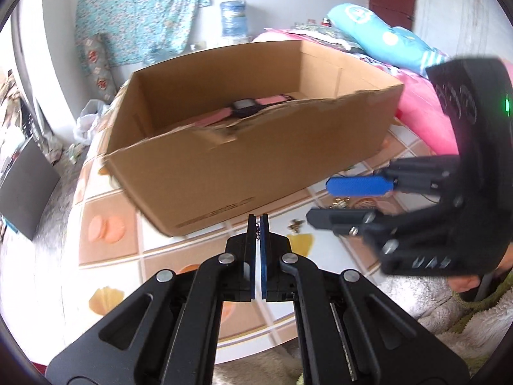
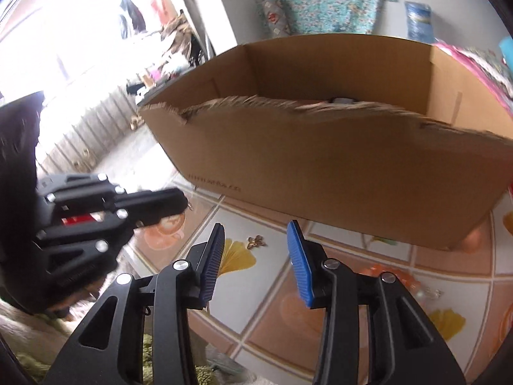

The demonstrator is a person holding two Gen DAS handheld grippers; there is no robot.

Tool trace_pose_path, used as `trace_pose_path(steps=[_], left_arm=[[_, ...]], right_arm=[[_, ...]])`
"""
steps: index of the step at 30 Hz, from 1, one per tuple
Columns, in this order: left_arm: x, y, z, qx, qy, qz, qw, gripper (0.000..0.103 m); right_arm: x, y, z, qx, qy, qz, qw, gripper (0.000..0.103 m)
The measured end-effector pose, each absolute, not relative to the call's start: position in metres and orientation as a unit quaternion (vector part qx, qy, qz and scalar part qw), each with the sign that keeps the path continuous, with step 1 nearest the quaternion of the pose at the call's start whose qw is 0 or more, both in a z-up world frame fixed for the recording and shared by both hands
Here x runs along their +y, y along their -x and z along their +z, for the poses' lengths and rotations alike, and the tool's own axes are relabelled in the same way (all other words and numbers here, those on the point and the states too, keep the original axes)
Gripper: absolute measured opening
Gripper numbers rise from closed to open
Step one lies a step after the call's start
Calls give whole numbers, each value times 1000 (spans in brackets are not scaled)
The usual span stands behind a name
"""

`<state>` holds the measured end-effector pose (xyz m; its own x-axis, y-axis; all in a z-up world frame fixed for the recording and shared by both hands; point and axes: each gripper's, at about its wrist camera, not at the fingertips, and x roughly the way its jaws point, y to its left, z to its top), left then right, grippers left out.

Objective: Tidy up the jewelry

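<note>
My left gripper (image 1: 257, 221) is shut, and a small dark piece of jewelry (image 1: 257, 233) is pinched between its blue pads, just in front of the cardboard box (image 1: 224, 173). A watch (image 1: 247, 107) with a pink strap lies inside the box. My right gripper (image 2: 256, 227) stands open with nothing between its fingers; it hovers over a small gold trinket (image 2: 255, 241) on the patterned cloth. In the left wrist view the right gripper (image 1: 317, 201) reaches in from the right, close to gold trinkets (image 1: 296, 224) on the cloth. The left gripper (image 2: 179, 203) shows at the left of the right wrist view.
The box (image 2: 352, 176) has a torn front rim and takes up most of the far side of the tiled-pattern cloth (image 1: 109, 227). A pink blanket (image 1: 423, 112) and blue pillow (image 1: 384, 32) lie behind on the right. A fuzzy fabric (image 1: 416, 301) borders the near edge.
</note>
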<state>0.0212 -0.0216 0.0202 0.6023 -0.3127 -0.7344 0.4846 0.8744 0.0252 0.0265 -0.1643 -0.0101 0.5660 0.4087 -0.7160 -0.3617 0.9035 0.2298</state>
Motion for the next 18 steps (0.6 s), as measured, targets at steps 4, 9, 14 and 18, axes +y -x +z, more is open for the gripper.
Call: trace_pose_path(steps=[4,9,14,18], left_arm=[[-7,-27,17,385,-100,-219,891,1],[4,-31,13,385,-84,-224,891,1],[10,-31,11,383,-78,-230,891,1],[12,-31,11,381,-77,-233,891,1]], right_arm=[[-143,-30,-21,421,18,206,883,28],[-136,-35,-30,438,45,196,876,16],[-134,-31,-31,435,62,188,878,14],[-135,-30,-31,438,60,191,876,13]])
